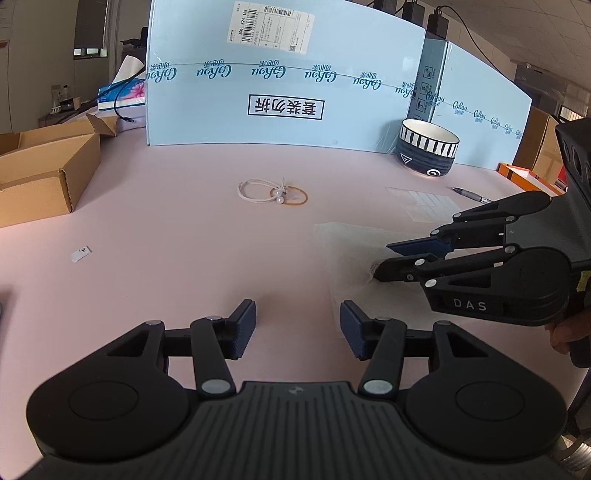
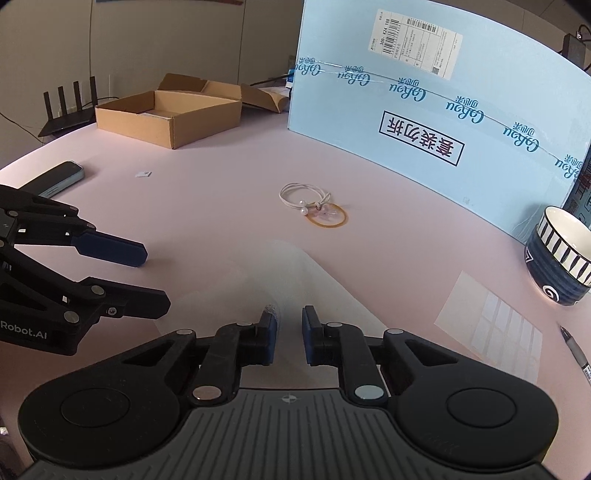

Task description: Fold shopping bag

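Bowl (image 1: pixel 424 164) and cardboard box (image 1: pixel 37 177) stand open-topped (left gripper (image 1: pixel 297 328) agape; right gripper (image 2: pixel 289 332) narrowly parted over shopping bag (image 2: pixel 325 291)).

Heads up, your thin see-through plastic shopping bag (image 2: pixel 314 291) is so pale against the pink bench (image 2: pixel 221 206) that you can't trace its edges, and its near end disappears under the right tool (image 2: pixel 289 334). From the left wrist view, that tool's tips (image 1: pixel 380 273) cover the spot where they meet the bag, so you can't tell whether anything's actually pinched. The black pen (image 2: pixel 576 350) gets cut off by the frame edge. The barcode label (image 1: pixel 271 27) on the tall light-blue carton (image 1: pixel 280 85) is too small to read. Your hand (image 1: pixel 569 332) is mostly out of shot.
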Action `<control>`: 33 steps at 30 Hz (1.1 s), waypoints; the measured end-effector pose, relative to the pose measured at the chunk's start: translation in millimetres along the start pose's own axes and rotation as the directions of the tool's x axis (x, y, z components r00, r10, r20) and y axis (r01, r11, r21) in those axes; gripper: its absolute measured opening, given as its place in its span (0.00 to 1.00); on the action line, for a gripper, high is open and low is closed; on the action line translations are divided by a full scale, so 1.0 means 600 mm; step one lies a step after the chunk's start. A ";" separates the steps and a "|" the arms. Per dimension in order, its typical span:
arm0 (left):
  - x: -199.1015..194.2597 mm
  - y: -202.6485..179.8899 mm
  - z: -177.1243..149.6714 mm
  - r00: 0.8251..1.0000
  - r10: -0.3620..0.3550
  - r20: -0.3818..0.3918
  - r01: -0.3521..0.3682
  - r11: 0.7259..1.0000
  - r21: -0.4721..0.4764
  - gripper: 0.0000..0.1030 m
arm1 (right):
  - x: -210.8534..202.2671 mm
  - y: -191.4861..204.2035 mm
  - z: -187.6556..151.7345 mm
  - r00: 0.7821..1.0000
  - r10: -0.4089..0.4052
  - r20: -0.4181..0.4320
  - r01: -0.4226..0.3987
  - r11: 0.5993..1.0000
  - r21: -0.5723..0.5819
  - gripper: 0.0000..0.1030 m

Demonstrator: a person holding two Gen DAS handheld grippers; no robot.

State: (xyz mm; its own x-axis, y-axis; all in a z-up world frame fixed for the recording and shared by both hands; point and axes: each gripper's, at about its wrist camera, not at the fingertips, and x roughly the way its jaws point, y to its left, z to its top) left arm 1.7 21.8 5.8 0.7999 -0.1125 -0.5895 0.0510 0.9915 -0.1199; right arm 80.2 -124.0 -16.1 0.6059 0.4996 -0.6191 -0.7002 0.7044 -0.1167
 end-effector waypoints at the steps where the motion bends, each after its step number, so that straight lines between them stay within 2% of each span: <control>1: 0.000 -0.001 0.000 1.000 0.000 0.000 0.000 1.000 0.000 0.47 | -0.005 -0.007 0.001 1.000 0.008 0.011 -0.009 1.000 0.028 0.08; 7: -0.003 -0.011 0.002 0.998 -0.066 0.023 0.066 0.998 -0.002 0.52 | -0.057 -0.050 0.011 0.990 0.054 0.133 -0.080 0.977 0.196 0.08; 9: 0.001 -0.017 0.003 0.996 -0.088 0.022 0.088 0.996 0.001 0.53 | -0.071 -0.063 0.010 0.984 0.044 0.173 -0.084 0.968 0.235 0.08; 15: 0.026 -0.037 0.010 0.993 -0.117 0.004 0.117 0.993 0.001 0.53 | -0.094 -0.091 0.000 0.969 0.024 0.245 -0.101 0.946 0.308 0.08; 18: 0.039 -0.044 0.020 0.989 -0.142 0.031 0.142 0.990 -0.002 0.53 | -0.097 -0.094 -0.001 0.962 0.022 0.271 -0.110 0.943 0.314 0.09; 20: 0.051 -0.045 0.030 0.991 -0.126 0.050 0.126 0.992 -0.004 0.53 | -0.095 -0.099 -0.001 0.958 0.021 0.286 -0.116 0.940 0.320 0.09; 21: 0.061 -0.043 0.037 0.993 -0.110 0.049 0.111 0.994 -0.010 0.50 | -0.095 -0.101 0.000 0.955 0.019 0.296 -0.120 0.938 0.326 0.09; 23: 0.076 -0.040 0.050 0.993 -0.111 0.043 0.111 0.994 -0.010 0.36 | -0.092 -0.108 0.002 0.949 0.016 0.316 -0.129 0.931 0.343 0.10; 24: 0.084 -0.038 0.057 0.992 -0.125 0.032 0.125 0.992 -0.011 0.20 | -0.089 -0.111 0.004 0.946 0.019 0.323 -0.138 0.926 0.351 0.10; 25: 0.091 -0.036 0.065 0.990 -0.141 0.019 0.142 0.990 -0.013 0.08 | -0.087 -0.113 0.006 0.945 0.021 0.326 -0.142 0.924 0.354 0.10; 28: 0.091 -0.035 0.082 0.984 -0.177 0.031 0.177 0.984 0.014 0.04 | -0.079 -0.114 0.011 0.945 0.017 0.328 -0.140 0.924 0.356 0.18; 30: 0.084 -0.033 0.094 0.981 -0.188 0.050 0.187 0.982 0.029 0.04 | -0.074 -0.114 0.013 0.946 0.018 0.322 -0.139 0.924 0.356 0.32; 33: 0.077 -0.024 0.099 0.969 -0.239 0.066 0.239 0.971 0.018 0.04 | -0.072 -0.116 0.010 0.948 -0.004 0.319 -0.121 0.921 0.371 0.38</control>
State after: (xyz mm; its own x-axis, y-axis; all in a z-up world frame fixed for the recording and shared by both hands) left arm 73.3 6.5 27.7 0.8023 -0.3418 -0.4894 0.2512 0.9370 -0.2426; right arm 105.1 -191.9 23.2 0.6979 0.6313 -0.3384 -0.5775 0.7754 0.2555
